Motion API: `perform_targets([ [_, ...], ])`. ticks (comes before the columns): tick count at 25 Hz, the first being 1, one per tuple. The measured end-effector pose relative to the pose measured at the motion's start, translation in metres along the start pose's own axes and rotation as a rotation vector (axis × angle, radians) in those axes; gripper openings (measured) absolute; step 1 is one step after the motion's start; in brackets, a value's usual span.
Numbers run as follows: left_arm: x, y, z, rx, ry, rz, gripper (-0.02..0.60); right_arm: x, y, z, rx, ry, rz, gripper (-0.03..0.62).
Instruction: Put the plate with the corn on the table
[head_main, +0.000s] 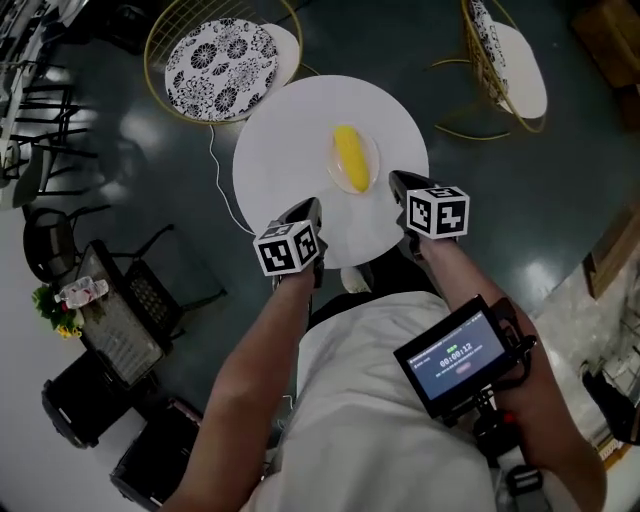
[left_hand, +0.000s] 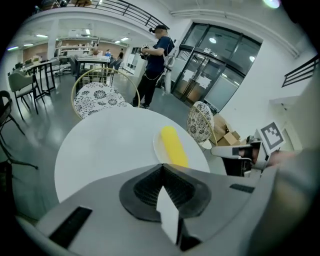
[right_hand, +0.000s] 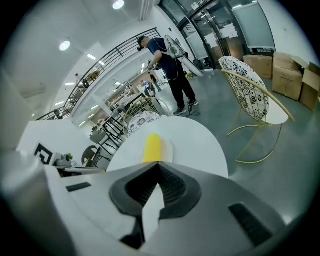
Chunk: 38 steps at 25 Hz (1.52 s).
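A yellow corn cob (head_main: 349, 157) lies on a small white plate (head_main: 371, 156) that rests on the round white table (head_main: 290, 150), a little right of its middle. Both grippers hover over the table's near edge, apart from the plate. My left gripper (head_main: 312, 206) sits left of the plate and my right gripper (head_main: 396, 181) just off its near right side. In the left gripper view the corn (left_hand: 174, 145) and plate (left_hand: 158, 144) lie just beyond the shut left gripper (left_hand: 161, 168). The right gripper (right_hand: 159, 164) is shut too, the corn (right_hand: 152, 147) ahead of it. Neither holds anything.
A gold wire chair with a patterned cushion (head_main: 221, 56) stands behind the table on the left, and another chair (head_main: 508, 60) on the right. Black chairs and racks (head_main: 118, 312) crowd the left. A person (left_hand: 155, 59) stands beyond the table. Cardboard boxes (right_hand: 295, 72) sit to the right.
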<state>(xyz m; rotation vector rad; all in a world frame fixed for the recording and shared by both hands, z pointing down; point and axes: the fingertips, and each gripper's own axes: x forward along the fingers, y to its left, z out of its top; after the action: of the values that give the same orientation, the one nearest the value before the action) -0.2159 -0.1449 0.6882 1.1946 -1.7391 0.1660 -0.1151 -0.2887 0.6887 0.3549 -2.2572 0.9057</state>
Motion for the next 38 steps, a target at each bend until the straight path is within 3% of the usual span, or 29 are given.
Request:
perform_targets([
  [4,-0.04,-0.022,-0.007,0.058,-0.039,-0.096,0.007,-0.03,0.034,-0.001,-0.008,-0.038,0.045,0.008],
  [7,-0.06,-0.03,-0.012,0.033,-0.078,-0.142,0.006,-0.047,0.048,-0.002,-0.035,-0.055,0.058,0.008],
  [10,-0.081,-0.031,-0.014,0.022,-0.114,-0.155,0.006,-0.062,0.062,0.001,-0.063,-0.076,0.071,0.008],
  [22,-0.148,-0.04,-0.009,0.143,-0.244,-0.158,0.006,-0.126,0.112,-0.003,-0.158,-0.152,0.14,0.008],
  [29,-0.196,-0.056,-0.019,0.22,-0.312,-0.227,0.006,-0.167,0.133,-0.018,-0.176,-0.201,0.172,0.008],
  [38,-0.22,-0.075,-0.026,0.3,-0.362,-0.307,0.006,-0.186,0.162,-0.027,-0.167,-0.266,0.22,0.008],
])
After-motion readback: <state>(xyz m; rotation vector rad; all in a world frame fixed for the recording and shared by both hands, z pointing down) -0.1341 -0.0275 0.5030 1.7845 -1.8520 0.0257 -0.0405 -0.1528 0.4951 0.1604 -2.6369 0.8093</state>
